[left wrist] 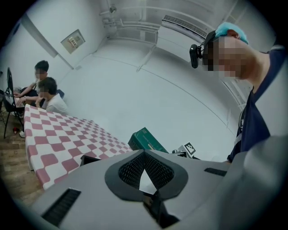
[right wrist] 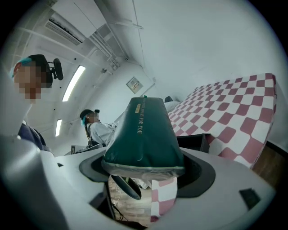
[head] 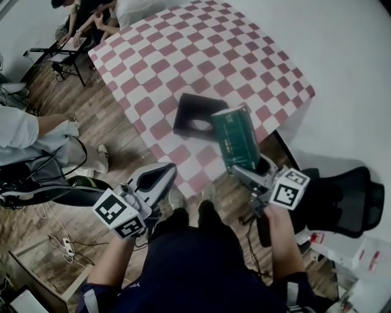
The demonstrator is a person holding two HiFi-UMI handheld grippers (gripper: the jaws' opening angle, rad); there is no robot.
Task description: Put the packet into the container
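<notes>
A dark green packet (head: 234, 137) stands up from my right gripper (head: 246, 166), which is shut on its lower end. It hangs over the near edge of the red-and-white checked table (head: 244, 55), just right of the black container (head: 198, 116). In the right gripper view the packet (right wrist: 144, 134) fills the jaws of the right gripper (right wrist: 144, 170), with the container (right wrist: 191, 143) behind it. My left gripper (head: 164, 174) is lower left, off the table edge, shut and holding nothing. The left gripper (left wrist: 144, 153) view shows the packet (left wrist: 146, 140) and the container's corner (left wrist: 89, 159) beyond it.
A black office chair (head: 348, 198) stands at the right. People sit at the table's far left corner (head: 91, 18), and another person (head: 24, 131) sits at the left. Cables and a power strip (head: 64, 244) lie on the wooden floor.
</notes>
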